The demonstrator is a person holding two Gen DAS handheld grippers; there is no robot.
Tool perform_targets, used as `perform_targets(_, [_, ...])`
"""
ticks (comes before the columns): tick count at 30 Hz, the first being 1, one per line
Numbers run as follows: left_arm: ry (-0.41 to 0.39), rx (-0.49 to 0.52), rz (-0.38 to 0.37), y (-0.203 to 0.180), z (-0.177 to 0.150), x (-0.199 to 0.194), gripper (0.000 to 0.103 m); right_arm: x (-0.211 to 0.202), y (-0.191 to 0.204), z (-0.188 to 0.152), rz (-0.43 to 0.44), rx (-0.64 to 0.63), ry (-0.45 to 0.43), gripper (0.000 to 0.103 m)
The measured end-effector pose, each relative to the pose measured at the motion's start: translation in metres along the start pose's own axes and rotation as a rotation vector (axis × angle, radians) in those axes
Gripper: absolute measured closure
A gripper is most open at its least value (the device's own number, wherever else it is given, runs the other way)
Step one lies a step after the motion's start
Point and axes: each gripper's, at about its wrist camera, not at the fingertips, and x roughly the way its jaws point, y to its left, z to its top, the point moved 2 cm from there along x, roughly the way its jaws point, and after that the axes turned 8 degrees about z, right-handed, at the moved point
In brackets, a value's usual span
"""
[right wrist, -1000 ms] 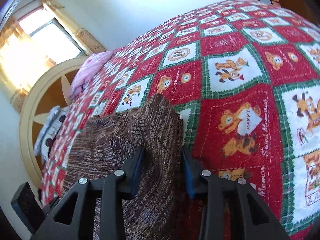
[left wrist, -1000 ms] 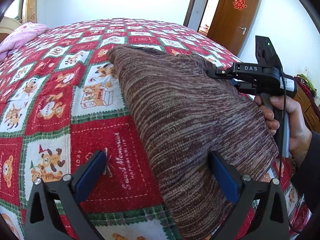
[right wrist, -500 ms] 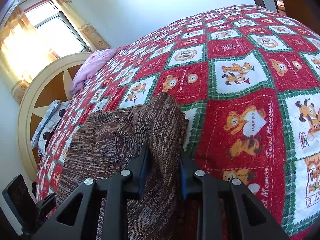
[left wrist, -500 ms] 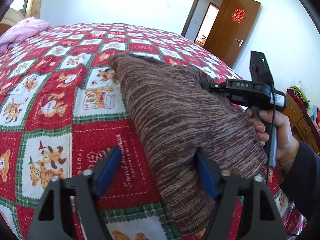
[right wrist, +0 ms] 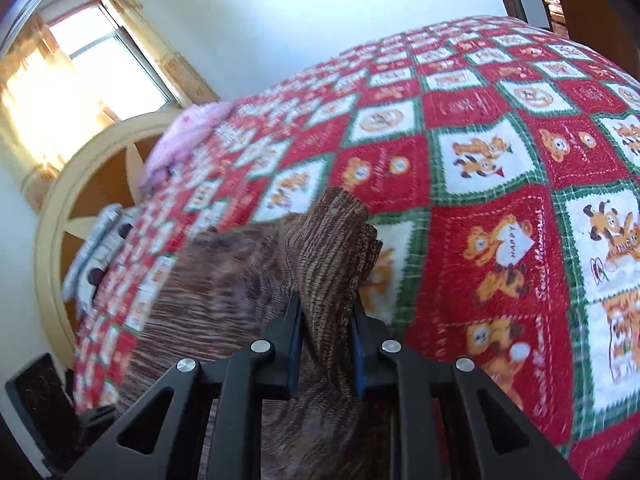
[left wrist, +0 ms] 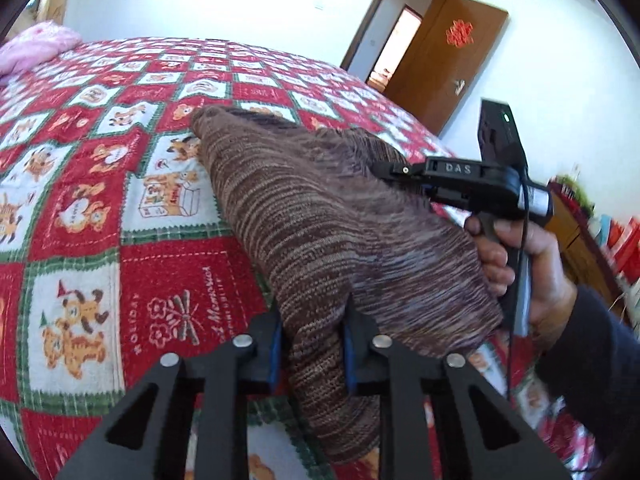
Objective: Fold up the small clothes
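A brown striped knit garment (left wrist: pixel 320 220) lies on a red, white and green bear-patterned bedspread (left wrist: pixel 80 200). My left gripper (left wrist: pixel 310 320) is closing its jaws, and its blue pads pinch the garment's near edge, bunching the cloth between them. In the right wrist view my right gripper (right wrist: pixel 326 312) is also closing, with a raised corner of the garment (right wrist: pixel 332 248) pressed between its pads. The left wrist view shows a hand (left wrist: pixel 520 272) holding that right gripper at the garment's far right edge, which is lifted a little off the bedspread (right wrist: pixel 500 240).
A pink quilt (left wrist: pixel 36 48) lies at the bed's head by a round wooden headboard (right wrist: pixel 80 200) and a sunlit window (right wrist: pixel 80 68). An open wooden door (left wrist: pixel 448 60) stands beyond the bed's far corner. A low cabinet (left wrist: pixel 580 232) is at the right.
My left jaws went from wide apart to pinching the garment's near edge. My right jaws narrowed onto the corner and raised it slightly, pulling the cloth up.
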Motion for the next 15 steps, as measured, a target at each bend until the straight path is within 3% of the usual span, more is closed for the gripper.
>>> perform_targets(7, [-0.057, 0.077, 0.075, -0.015, 0.0, -0.041, 0.081, -0.018, 0.034, -0.013, 0.022, -0.056, -0.003, 0.083])
perform_targets(15, [-0.067, 0.116, 0.129, -0.01, -0.011, -0.074, 0.081, -0.02, 0.064, -0.028, 0.077, -0.064, 0.0, 0.084])
